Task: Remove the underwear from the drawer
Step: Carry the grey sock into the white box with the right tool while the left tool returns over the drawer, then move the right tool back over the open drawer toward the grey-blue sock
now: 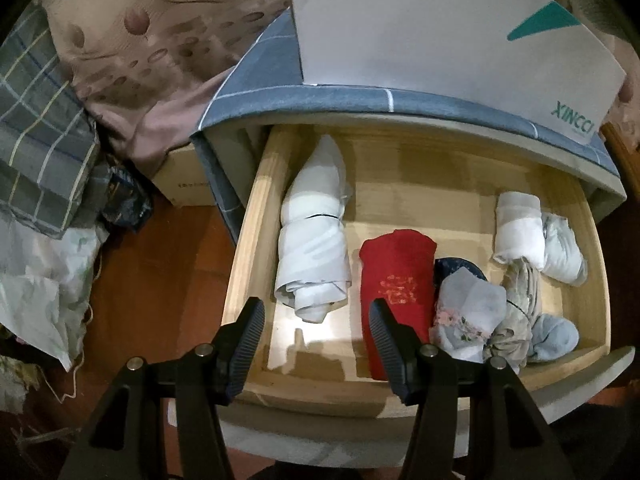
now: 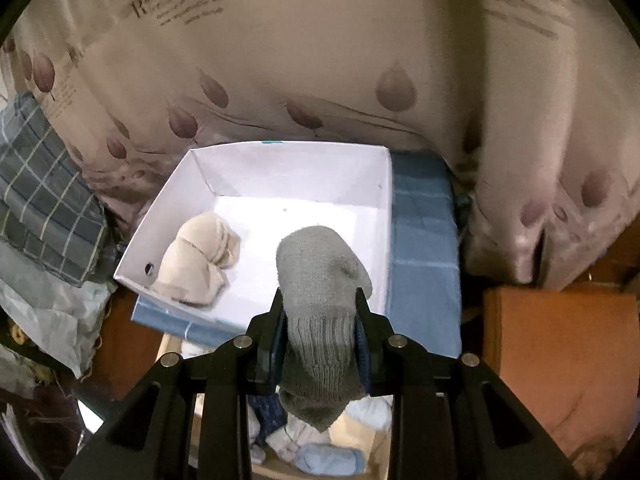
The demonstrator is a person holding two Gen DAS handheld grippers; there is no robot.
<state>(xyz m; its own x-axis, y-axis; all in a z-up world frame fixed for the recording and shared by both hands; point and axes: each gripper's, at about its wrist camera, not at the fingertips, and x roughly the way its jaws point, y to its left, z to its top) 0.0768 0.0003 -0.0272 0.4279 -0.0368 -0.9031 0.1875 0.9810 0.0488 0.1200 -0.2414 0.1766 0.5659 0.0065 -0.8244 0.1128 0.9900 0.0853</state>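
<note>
Drawer open; red roll, white rolls inside; grey knit bundle lifted.

Bare pale wooden drawer floor lay open ahead of the left gripper, between a long white rolled cloth and a red folded garment.

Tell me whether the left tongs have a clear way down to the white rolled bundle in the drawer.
Probably yes. The left tongs stand open and empty above the open drawer, and the white rolled bundle lies just ahead of them with nothing on top; the red roll sits beside it, apart.
</note>
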